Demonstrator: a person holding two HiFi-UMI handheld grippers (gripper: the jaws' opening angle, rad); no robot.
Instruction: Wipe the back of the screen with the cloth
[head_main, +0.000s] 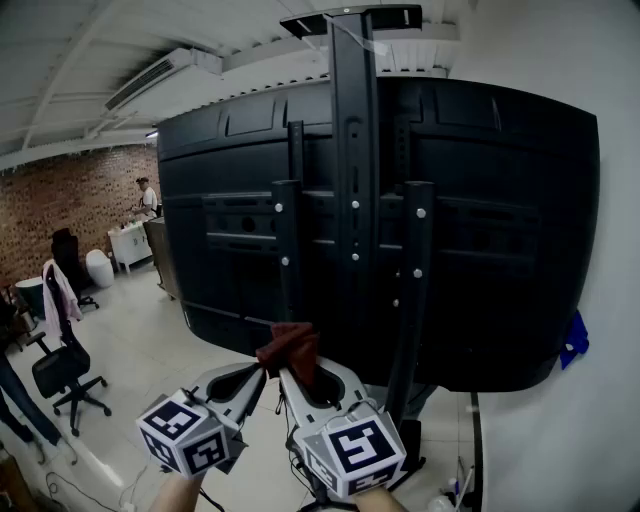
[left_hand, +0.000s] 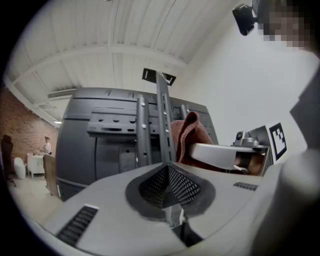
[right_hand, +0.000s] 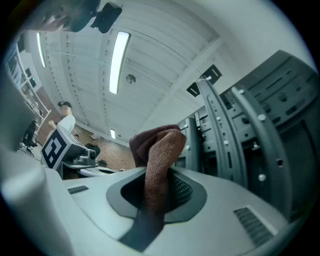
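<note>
Rust-brown cloth (right_hand: 157, 150), soft, light and judged likely to bunch, stands pinched by its lower fold in the closed right gripper (right_hand: 156, 196), near the black back of the screen (head_main: 490, 250) beside the mount rails (head_main: 352, 200); contact is unclear. The left gripper (left_hand: 168, 184) is closed on nothing.

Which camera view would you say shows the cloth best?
The right gripper view: the cloth fills its centre, folded and pinched in the right gripper, with its weave visible. The head view shows it only as a small dark-red bunch before the screen. The left gripper view shows part of it, behind the right gripper's jaw.
</note>
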